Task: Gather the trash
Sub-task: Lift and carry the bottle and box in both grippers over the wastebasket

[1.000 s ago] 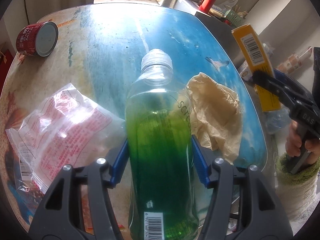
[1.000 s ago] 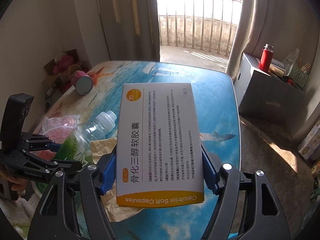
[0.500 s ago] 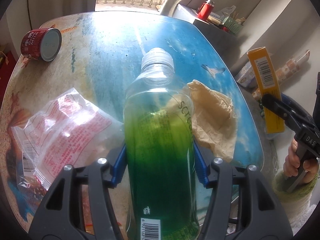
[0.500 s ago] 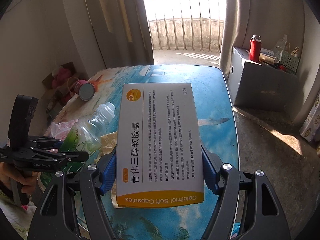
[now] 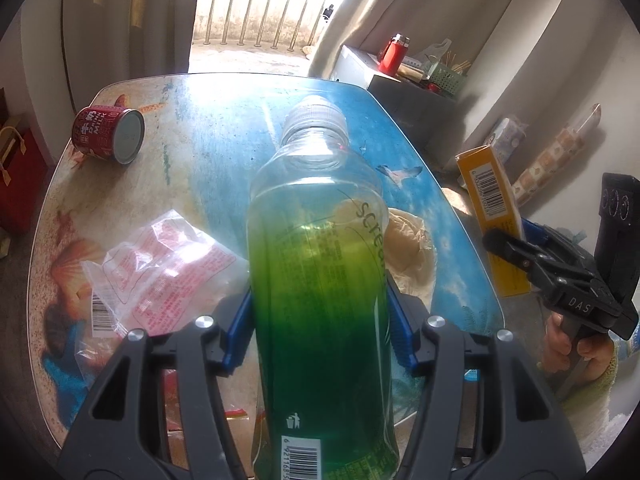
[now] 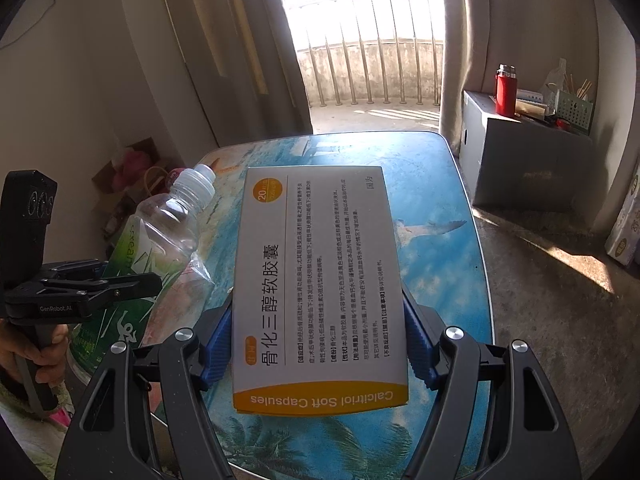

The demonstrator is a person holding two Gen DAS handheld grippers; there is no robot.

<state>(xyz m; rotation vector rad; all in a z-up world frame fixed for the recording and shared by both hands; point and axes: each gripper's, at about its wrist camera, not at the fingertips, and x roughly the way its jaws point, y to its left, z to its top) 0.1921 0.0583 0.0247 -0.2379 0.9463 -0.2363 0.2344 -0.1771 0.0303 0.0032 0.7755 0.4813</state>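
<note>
Two claws, each holding a piece of trash above the table.

The left claw squeezes a green bottle, cap toward 12 o'clock. The right claw is spread wide around a pill box, pads tight on both sides. On the table lie a red can at 10 o'clock, a plastic bag at 9 and crumpled paper at 3.

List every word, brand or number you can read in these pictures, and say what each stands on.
"Calcitriol Soft Capsules", "骨化三醇软胶囊", "20": medicine box; its fine print is too small.
"DRINK MILK": red can.
"scream": green bottle; barcode digits cut off.
"GenRobot.AI": left gripper.
"DAS": right gripper.
Plastic wrapper: unreadable.
</note>
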